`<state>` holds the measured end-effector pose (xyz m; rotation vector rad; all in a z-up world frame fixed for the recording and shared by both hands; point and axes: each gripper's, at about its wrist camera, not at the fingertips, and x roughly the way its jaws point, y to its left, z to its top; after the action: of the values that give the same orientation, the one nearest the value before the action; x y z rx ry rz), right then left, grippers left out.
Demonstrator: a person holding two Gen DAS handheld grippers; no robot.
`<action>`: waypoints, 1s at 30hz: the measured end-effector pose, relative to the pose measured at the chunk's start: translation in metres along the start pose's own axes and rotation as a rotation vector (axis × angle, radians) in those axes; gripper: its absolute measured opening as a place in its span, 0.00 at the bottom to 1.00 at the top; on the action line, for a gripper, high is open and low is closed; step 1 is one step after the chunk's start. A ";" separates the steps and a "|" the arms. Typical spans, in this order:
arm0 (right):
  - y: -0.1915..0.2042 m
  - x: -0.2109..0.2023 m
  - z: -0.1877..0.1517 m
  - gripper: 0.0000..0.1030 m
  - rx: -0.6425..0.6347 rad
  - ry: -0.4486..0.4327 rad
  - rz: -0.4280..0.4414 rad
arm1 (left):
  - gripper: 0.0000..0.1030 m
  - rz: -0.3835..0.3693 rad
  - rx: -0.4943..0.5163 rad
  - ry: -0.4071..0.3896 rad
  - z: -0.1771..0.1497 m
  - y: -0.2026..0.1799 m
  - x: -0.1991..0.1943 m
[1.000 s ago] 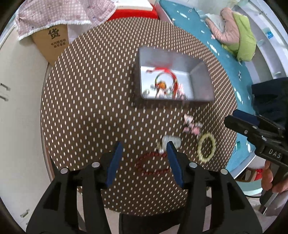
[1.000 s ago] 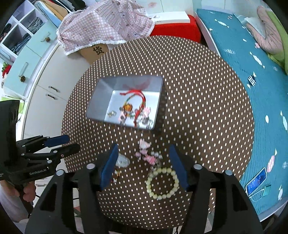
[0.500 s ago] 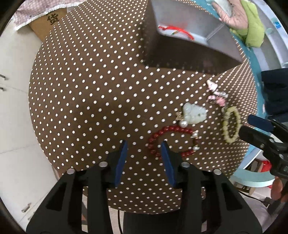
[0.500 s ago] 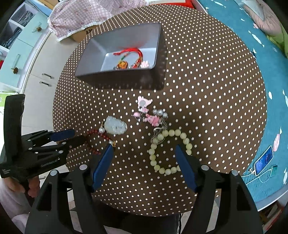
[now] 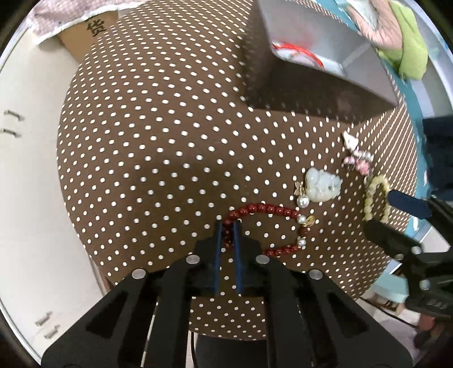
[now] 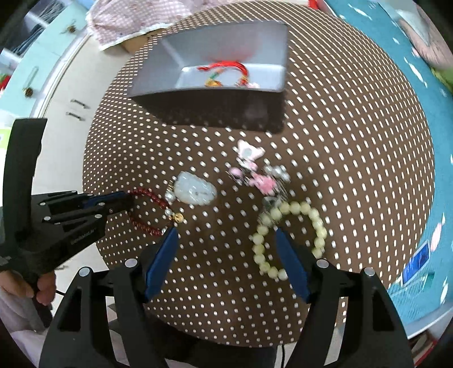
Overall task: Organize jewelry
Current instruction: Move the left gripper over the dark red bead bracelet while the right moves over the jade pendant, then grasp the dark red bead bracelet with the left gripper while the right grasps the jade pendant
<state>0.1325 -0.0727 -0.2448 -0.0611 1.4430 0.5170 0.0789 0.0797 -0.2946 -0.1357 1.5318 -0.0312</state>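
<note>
On the round brown dotted table [image 5: 158,136] lies a dark red bead bracelet [image 5: 271,211], also in the right wrist view [image 6: 147,195]. My left gripper [image 5: 227,226] is shut on the left end of that bracelet, which rests on the table. Beside it lie a pale jade pendant [image 5: 322,185] [image 6: 195,192], pink charms [image 6: 254,172] and a cream bead bracelet [image 6: 288,237]. My right gripper [image 6: 226,235] is open, low over the table, its right finger at the cream bracelet's left side. A grey metal box [image 6: 209,107] behind holds red cord jewelry [image 6: 226,68].
A white cabinet [image 5: 25,141] stands left of the table. A cardboard box under pink cloth [image 5: 87,25] sits behind it. A teal bedspread [image 6: 424,85] lies to the right. The table edge is close beneath both grippers.
My left gripper has moved down and forward and closed on the red bracelet's left end. My right gripper has lowered toward the cream bracelet and stays open.
</note>
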 end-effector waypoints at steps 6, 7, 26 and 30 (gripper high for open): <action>0.036 0.009 0.008 0.54 -0.224 -0.067 -0.040 | 0.07 -0.084 -0.093 -0.048 -0.001 0.035 -0.028; 0.043 0.014 0.009 0.52 -0.274 -0.069 -0.054 | 0.07 -0.104 -0.110 -0.058 -0.002 0.040 -0.032; 0.049 0.060 0.043 0.20 -0.320 0.018 -0.066 | 0.07 -0.128 -0.210 -0.073 -0.023 0.067 -0.050; 0.049 0.052 0.046 0.20 -0.311 -0.007 -0.056 | 0.07 -0.128 -0.199 -0.095 -0.016 0.057 -0.059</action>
<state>0.1584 0.0025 -0.2750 -0.3459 1.3399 0.6912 0.0564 0.1416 -0.2426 -0.3890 1.4275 0.0257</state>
